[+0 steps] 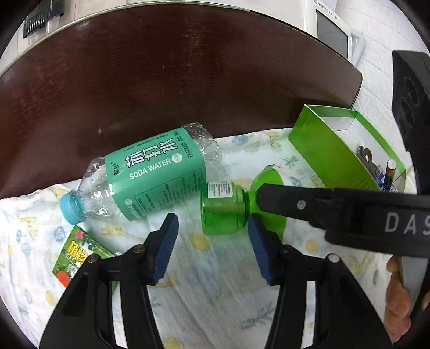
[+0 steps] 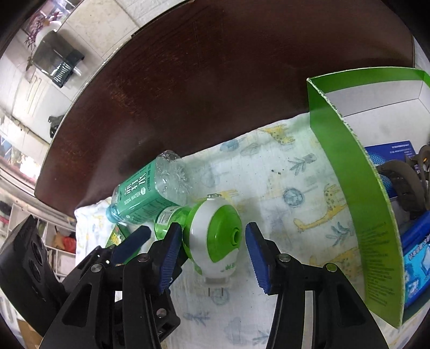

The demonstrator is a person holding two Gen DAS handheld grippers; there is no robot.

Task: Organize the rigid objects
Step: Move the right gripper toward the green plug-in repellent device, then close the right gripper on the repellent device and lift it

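Note:
A green-and-white plug-in device with a green liquid bottle (image 1: 224, 208) (image 2: 215, 236) lies on its side on the patterned cloth (image 1: 223, 282). My right gripper (image 2: 212, 252) is open, its blue pads either side of the device's white head. My left gripper (image 1: 212, 241) is open just in front of the device's bottle; its right pad is near the bottle's neck. A soda water bottle (image 1: 150, 171) (image 2: 145, 196) lies beside the device. A small green carton (image 1: 78, 255) lies at the left.
An open green box (image 1: 344, 150) (image 2: 357, 188) stands to the right, holding blue packs and other items. The dark wooden table (image 1: 174, 80) extends beyond the cloth. A white appliance (image 1: 322, 24) stands at the far right corner.

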